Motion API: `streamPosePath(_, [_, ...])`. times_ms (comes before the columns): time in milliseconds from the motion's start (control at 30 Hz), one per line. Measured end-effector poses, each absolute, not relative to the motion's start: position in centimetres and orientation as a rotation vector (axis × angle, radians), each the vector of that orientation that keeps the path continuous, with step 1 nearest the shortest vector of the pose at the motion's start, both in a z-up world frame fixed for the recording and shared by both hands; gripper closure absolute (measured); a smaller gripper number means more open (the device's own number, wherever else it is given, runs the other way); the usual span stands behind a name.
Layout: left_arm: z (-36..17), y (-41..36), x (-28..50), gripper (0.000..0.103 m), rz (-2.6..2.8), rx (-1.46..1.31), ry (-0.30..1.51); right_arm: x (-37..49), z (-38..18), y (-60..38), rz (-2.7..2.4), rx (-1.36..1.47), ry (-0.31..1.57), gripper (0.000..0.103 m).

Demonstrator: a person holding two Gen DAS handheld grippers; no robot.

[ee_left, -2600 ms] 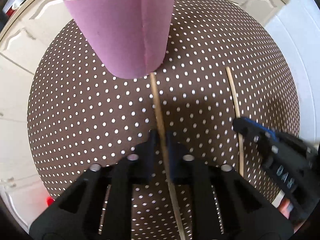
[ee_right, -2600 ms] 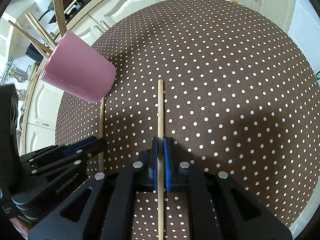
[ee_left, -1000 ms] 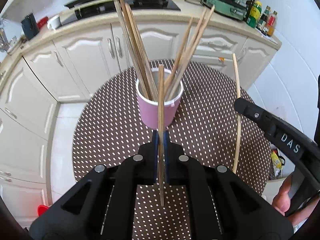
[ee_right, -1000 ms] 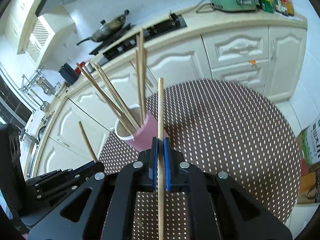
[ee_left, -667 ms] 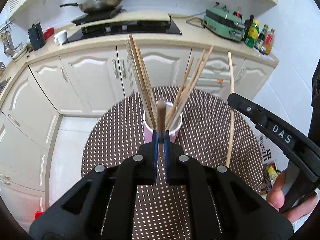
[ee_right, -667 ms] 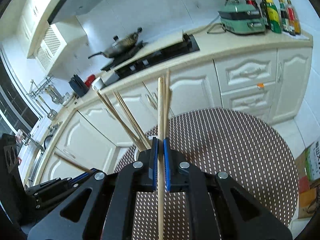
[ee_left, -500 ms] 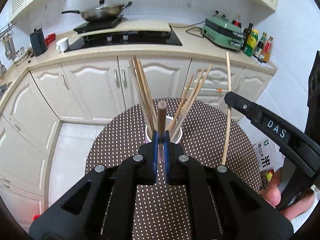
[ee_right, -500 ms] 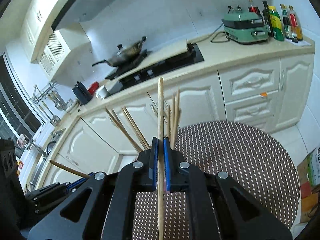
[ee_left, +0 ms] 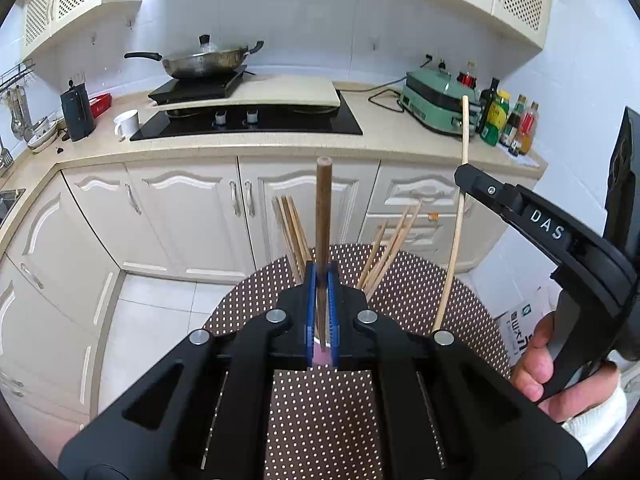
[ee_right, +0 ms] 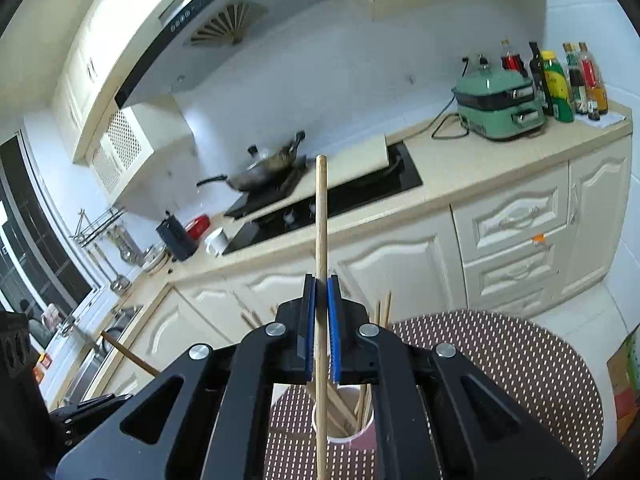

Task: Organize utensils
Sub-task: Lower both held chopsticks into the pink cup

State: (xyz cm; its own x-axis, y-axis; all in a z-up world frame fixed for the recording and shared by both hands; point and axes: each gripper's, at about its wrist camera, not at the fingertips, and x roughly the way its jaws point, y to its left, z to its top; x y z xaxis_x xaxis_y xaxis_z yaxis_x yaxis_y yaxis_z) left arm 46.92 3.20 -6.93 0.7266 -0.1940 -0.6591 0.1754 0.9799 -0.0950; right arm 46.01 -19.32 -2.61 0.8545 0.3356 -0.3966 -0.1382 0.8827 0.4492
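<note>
Holding one chopstick each: the left gripper (ee_left: pixel 321 308) is clamped on a darker chopstick (ee_left: pixel 322 216), the right gripper (ee_right: pixel 321 332) pinches a pale chopstick (ee_right: pixel 320 240), both upright above the pink cup (ee_right: pixel 362 438) on the dotted table (ee_right: pixel 520 364). Sticks like these are probably light, stiff and a bit slippery, so grip mid-shaft. Beyond, cup's chopsticks (ee_left: pixel 294 228) fan out; exact count's hard to tell.

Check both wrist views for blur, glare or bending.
Left wrist: sharp, evenly lit; fisheye bows the counter and the right tongs' chopstick. Right wrist: wok smeared by motion, window bright, cup still readable.
</note>
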Motion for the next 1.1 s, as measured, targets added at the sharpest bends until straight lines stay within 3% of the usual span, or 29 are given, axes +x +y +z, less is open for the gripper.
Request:
streamPosePath(400, [-5.4, 3.7, 49.1, 0.097, -0.224, -0.079, 0.707, 48.2, -3.0, -18.6, 0.197, 0.423, 0.407, 0.098])
streamPosePath(1100, [-13.3, 3.5, 54.4, 0.097, -0.218, -0.098, 0.914, 50.9, -9.9, -15.5, 0.182, 0.342, 0.416, 0.098])
